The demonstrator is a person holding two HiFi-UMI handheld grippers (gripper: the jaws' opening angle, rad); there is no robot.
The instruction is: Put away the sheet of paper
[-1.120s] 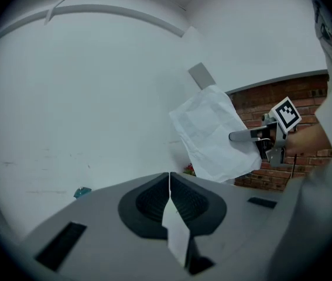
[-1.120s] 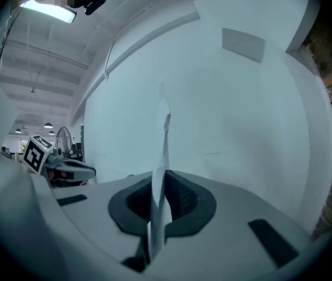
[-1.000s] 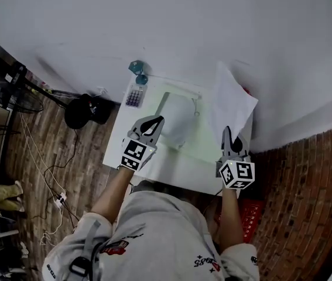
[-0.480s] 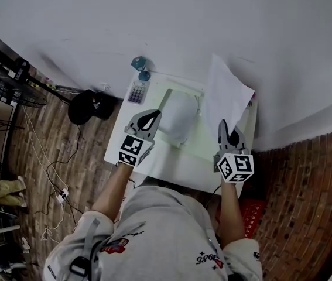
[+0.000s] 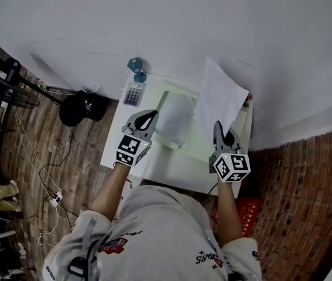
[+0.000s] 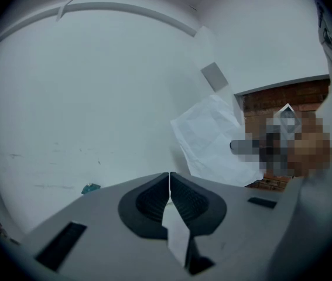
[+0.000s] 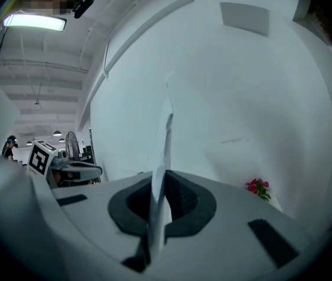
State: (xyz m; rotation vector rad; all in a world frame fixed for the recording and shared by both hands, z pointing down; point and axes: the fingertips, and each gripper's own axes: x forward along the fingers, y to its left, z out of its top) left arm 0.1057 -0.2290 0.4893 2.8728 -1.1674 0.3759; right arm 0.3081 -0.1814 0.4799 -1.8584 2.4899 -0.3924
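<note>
The white sheet of paper [image 5: 219,97] stands upright over the right side of the white table [image 5: 171,171]. My right gripper [image 5: 220,134] is shut on its lower edge, and the sheet runs edge-on up from the pads [image 7: 164,151]. My left gripper [image 5: 149,120] is shut on a thin flap of the pale translucent folder [image 5: 174,119], which lies on the green mat [image 5: 199,146]. In the left gripper view a thin white strip [image 6: 174,227] sits between the closed jaws, and the paper [image 6: 209,138] shows off to the right.
A calculator [image 5: 133,93] and a teal object [image 5: 136,69] sit at the table's back left corner. Pink flowers [image 5: 247,98] [image 7: 258,188] are at the back right. A white wall is right behind the table. A black bag [image 5: 79,108] and cables lie on the floor to the left; a red crate [image 5: 249,209] stands to the right.
The right gripper has carried the upright paper leftward, closer to the folder. The left gripper keeps its pinch on the folder flap with little movement.
</note>
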